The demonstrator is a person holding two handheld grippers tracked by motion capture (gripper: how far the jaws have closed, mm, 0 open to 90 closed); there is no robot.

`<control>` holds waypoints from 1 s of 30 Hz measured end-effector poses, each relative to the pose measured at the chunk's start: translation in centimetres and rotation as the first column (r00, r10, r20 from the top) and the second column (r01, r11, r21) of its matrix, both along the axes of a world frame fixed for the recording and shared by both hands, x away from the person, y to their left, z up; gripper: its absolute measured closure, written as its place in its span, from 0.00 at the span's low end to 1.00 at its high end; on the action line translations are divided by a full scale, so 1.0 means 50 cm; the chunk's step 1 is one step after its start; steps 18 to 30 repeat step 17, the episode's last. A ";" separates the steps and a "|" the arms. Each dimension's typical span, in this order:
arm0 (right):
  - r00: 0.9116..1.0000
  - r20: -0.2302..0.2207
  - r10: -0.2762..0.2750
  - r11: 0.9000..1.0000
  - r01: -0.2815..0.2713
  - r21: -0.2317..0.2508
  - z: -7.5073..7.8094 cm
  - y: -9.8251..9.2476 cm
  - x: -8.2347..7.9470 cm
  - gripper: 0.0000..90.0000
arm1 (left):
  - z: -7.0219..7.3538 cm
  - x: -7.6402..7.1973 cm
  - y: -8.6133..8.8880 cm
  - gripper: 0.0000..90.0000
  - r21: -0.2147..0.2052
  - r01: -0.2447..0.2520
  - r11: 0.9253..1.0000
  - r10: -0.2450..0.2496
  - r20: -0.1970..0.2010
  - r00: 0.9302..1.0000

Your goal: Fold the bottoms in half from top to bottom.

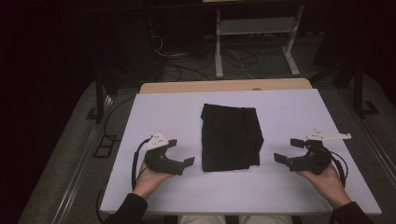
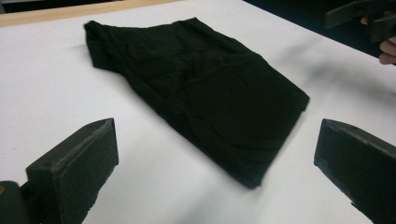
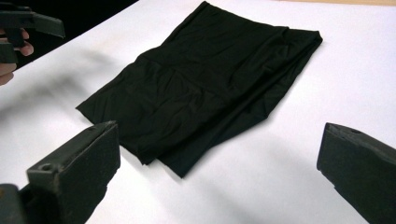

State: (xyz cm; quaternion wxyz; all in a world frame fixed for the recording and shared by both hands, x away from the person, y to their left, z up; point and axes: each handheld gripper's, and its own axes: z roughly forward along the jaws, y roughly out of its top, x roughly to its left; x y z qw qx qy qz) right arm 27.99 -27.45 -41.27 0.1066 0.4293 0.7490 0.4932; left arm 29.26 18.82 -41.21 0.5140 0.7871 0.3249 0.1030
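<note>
Both jaws spread wide, left gripper [image 1: 180, 151] and right gripper [image 1: 286, 149] flanking the folded black cloth [image 1: 229, 136] on the table [image 1: 163, 112]. We'd come in low, pinch the near corners together.

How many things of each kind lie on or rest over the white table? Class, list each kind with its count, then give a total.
Folded black cloth garment: 1
Hand-held black two-jaw grippers: 2, the left gripper and the right gripper, both open, one each side of the garment
White table: 1
Total: 4
</note>
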 end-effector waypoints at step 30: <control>0.997 0.013 0.073 0.995 -0.072 -0.070 -0.051 -0.001 -0.034 0.00 | -0.035 -0.036 -0.002 0.00 0.039 0.052 0.998 -0.052 0.019 0.998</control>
